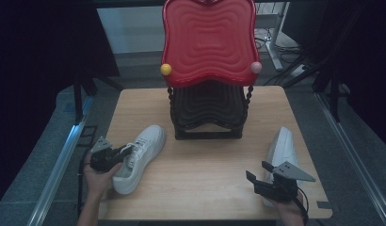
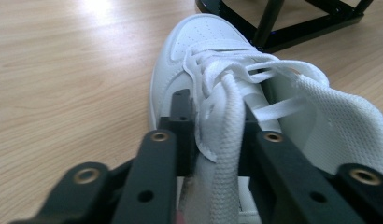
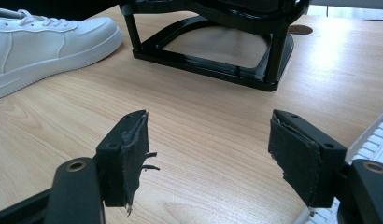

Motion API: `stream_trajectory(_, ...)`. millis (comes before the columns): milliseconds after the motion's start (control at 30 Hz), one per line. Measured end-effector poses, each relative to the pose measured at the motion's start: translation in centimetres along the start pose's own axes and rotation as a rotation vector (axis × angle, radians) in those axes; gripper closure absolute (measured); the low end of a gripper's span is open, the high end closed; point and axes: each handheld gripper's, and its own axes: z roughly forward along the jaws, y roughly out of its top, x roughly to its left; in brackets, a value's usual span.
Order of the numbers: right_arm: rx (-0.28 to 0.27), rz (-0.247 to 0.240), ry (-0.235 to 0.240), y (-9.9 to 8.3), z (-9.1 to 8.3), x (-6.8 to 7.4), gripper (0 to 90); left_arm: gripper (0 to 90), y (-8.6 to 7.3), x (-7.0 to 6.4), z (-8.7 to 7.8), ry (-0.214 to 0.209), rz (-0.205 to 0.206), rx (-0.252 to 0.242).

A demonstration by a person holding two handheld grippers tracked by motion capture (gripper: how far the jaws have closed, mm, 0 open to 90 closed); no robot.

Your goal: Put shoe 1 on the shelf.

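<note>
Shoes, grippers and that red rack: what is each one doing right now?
Left shoe: upright on its sole, laces threaded, its tongue pinched.
Right shoe: tipped on its side, sole showing, untouched.
Left gripper: jaws closed on the left shoe's tongue.
Right gripper: jaws wide open, nothing between them, hovering beside the right shoe.
Shoe rack: standing upright on the table, red top shelf bare.

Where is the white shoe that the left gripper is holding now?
In the high view, the white leather sneaker lies on the left part of the wooden table, its toe near the black shoe rack; the left gripper clamps its tongue.
</note>
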Motion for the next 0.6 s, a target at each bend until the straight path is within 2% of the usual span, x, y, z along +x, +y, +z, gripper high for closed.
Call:
stream_trajectory(67,0.001,0.002,0.001,0.0,0.0,0.0,28.6,81.3,-0.1,0.1,0.0,-0.007,-0.015,-0.014)
stream_trajectory(100,0.001,0.003,0.0,0.0,0.0,-0.1,28.6,81.7,-0.1,0.3,0.0,-0.02,-0.039,-0.028)
stream_trajectory(133,0.001,0.003,0.0,0.0,0.0,-0.1,28.6,81.9,-0.2,0.6,0.0,-0.045,-0.082,-0.055)
stream_trajectory(167,0.001,0.003,0.0,0.0,0.0,-0.1,28.6,82.1,-0.2,0.6,0.0,-0.045,-0.082,-0.055)
stream_trajectory(200,0.001,0.002,-0.001,0.0,0.0,-0.1,28.6,82.1,-0.2,0.7,-0.2,-0.059,-0.108,-0.085)
stream_trajectory(233,0.001,0.003,-0.001,0.0,0.0,-0.1,28.6,82.2,-0.2,0.7,-0.2,-0.059,-0.108,-0.085)
stream_trajectory(267,0.001,0.004,-0.002,0.0,0.0,-0.1,28.6,82.2,-0.2,0.7,-0.5,-0.064,-0.132,-0.117)
stream_trajectory(333,0.0,0.007,-0.002,0.0,0.0,-0.2,28.6,82.3,-0.2,0.8,-0.6,-0.065,-0.143,-0.132)
stream_trajectory(467,-0.002,0.007,-0.001,0.0,0.0,-0.1,28.6,82.5,0.1,1.5,-1.9,-0.118,-0.244,-0.243)
stream_trajectory(600,-0.005,0.004,0.003,0.1,0.0,0.1,28.6,82.5,1.0,2.0,-3.3,-0.167,-0.312,-0.339)
